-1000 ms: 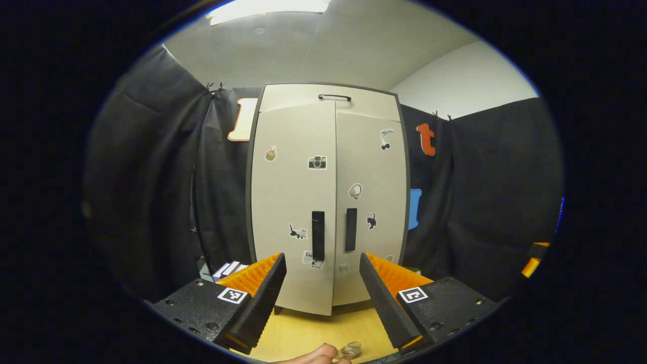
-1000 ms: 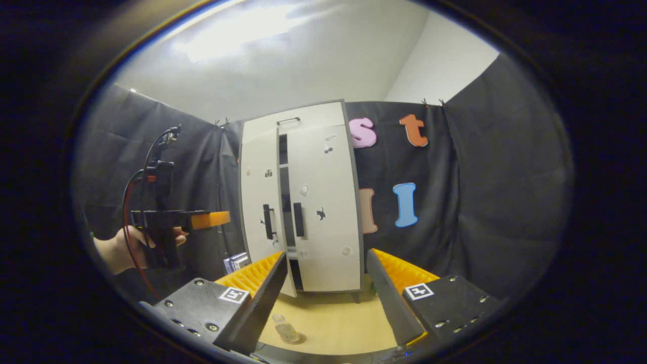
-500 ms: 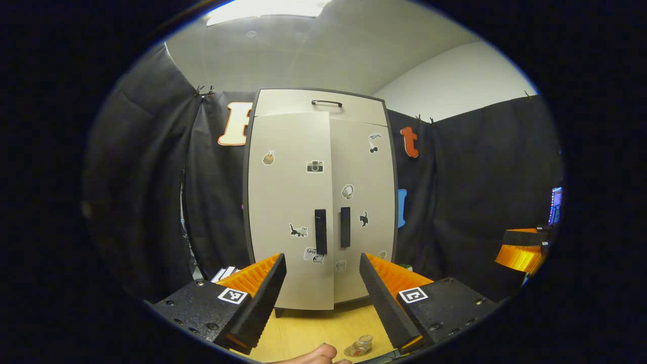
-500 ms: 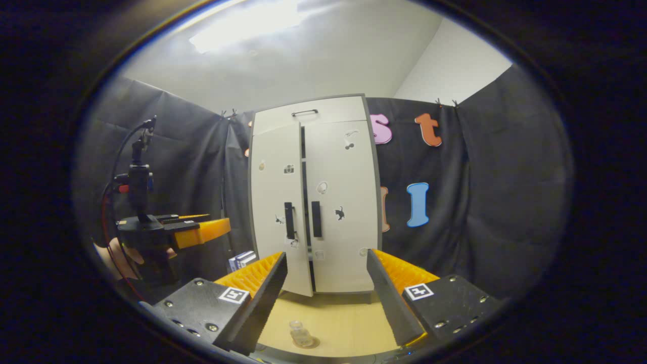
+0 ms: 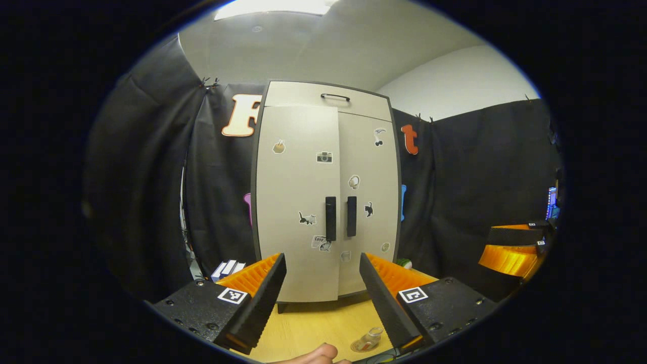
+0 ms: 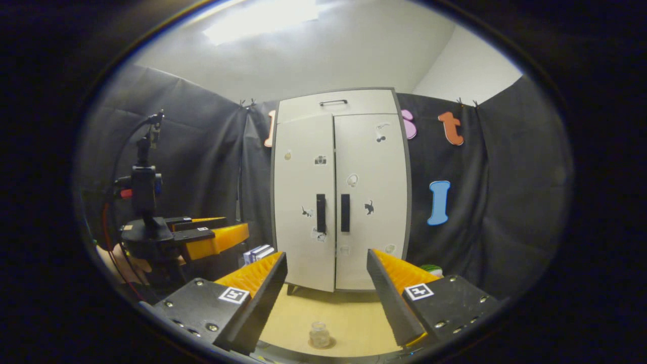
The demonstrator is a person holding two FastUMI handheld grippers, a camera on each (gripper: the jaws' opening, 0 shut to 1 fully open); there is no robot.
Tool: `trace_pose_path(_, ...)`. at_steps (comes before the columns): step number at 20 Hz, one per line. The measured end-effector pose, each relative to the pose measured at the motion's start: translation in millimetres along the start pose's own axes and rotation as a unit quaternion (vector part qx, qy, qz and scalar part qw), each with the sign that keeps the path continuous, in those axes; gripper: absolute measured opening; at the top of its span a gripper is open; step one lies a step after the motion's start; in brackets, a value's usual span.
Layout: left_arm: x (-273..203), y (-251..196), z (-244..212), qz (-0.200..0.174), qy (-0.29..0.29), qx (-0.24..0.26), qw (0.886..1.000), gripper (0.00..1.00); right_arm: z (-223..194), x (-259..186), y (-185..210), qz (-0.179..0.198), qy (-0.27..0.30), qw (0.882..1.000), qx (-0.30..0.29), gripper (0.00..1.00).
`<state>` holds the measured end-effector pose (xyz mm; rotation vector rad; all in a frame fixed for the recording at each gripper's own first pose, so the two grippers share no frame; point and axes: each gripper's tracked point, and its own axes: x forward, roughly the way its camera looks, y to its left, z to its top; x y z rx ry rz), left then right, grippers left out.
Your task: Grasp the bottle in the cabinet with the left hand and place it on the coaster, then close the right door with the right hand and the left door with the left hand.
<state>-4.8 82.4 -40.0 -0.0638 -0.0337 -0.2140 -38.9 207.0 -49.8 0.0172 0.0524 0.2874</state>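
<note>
The pale grey cabinet (image 5: 323, 192) (image 6: 338, 197) stands at the back of the wooden table (image 5: 313, 326). Both its doors lie flush or nearly so, with the two dark handles (image 6: 331, 212) side by side. A small clear bottle (image 5: 373, 333) (image 6: 319, 333) stands upright on a round coaster (image 5: 362, 347) (image 6: 321, 344) near the table's front edge. My left gripper (image 5: 323, 303) is open and empty, well back from the doors; in the right gripper view it hangs at the left (image 6: 235, 230). My right gripper (image 6: 326, 303) is open and empty too, and in the left gripper view sits far right (image 5: 488, 245).
Small boxes (image 5: 227, 268) (image 6: 258, 253) lie by the cabinet's left foot, and a green thing (image 5: 403, 263) (image 6: 432, 269) by its right foot. A fingertip (image 5: 316, 354) shows at the bottom edge. Black cloth walls close in on both sides.
The left door has swung from ajar to flush with the right door. The left gripper has drawn back from it, and the right gripper has turned to face the cabinet squarely.
</note>
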Motion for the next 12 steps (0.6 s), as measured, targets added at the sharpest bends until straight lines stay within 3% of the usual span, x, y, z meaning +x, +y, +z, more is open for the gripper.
trace_pose_path(5,-10.7,32.6,-2.2,0.022,0.002,0.003,1.0,0.93,-6.8,15.1,29.9,0.013,-0.006,1.0,-0.012,0.96)
trace_pose_path(6,-9.8,38.9,-1.6,0.024,0.003,0.007,1.0,0.93,-8.1,14.2,39.1,0.023,-0.009,1.0,-0.013,0.92)
trace_pose_path(7,-9.8,44.3,-1.3,0.026,0.004,0.008,1.0,0.93,-8.7,16.3,44.7,0.028,-0.01,0.999,-0.01,0.96)
trace_pose_path(10,-11.3,51.9,1.7,0.029,0.003,0.009,1.0,0.93,-10.0,23.2,43.8,0.022,-0.007,1.0,0.002,0.92)
trace_pose_path(12,-8.4,48.6,2.3,0.024,0.002,0.013,1.0,0.93,-11.0,27.3,41.5,0.017,-0.005,1.0,0.012,0.96)
